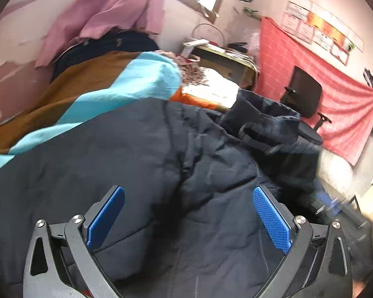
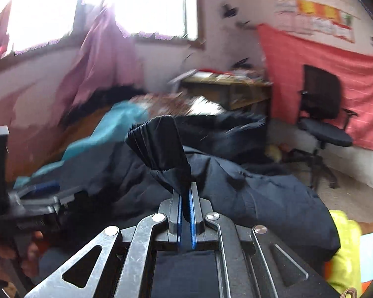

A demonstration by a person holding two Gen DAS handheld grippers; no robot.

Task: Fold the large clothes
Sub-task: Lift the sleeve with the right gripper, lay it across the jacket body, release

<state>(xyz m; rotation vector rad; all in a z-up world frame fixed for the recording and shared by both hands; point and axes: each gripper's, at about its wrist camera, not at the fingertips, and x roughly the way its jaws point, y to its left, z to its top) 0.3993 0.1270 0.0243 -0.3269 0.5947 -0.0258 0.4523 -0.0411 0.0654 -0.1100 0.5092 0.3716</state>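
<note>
A dark navy padded jacket [image 1: 176, 173] lies spread over a bed [image 1: 69, 87], filling the lower half of both views. Its long axis runs from about 8 o'clock to about 2 o'clock in the left wrist view, with a bunched sleeve or hood end toward 2 o'clock. The right gripper [image 2: 186, 200] points forward and somewhat down, its blue pads pressed together on a pleated cuff [image 2: 159, 144] of the jacket, which stands up from the jaws toward 11 o'clock. The left gripper [image 1: 188, 211] also tilts downward over the jacket body; its blue fingers [image 1: 273, 221] stand wide apart with fabric below them but nothing pinched. In the right wrist view this left gripper appears at 9 o'clock, blurred, with a hand [image 2: 25, 253] on its handle.

Just beyond the jacket, toward 10 o'clock, a light blue cloth [image 1: 141, 79] lies on a brown blanket. A pink curtain [image 1: 117, 7] hangs at 11 o'clock below a bright window [image 2: 87, 7]. A cluttered wooden desk [image 1: 226, 59] stands at 1 o'clock; what lies on it is too blurred to tell. A black office chair [image 2: 322, 114] stands at 3 o'clock before a red cloth [image 2: 347, 74] pinned to the wall. A yellow garment [image 2: 345, 248] shows at 4 o'clock in the right wrist view.
</note>
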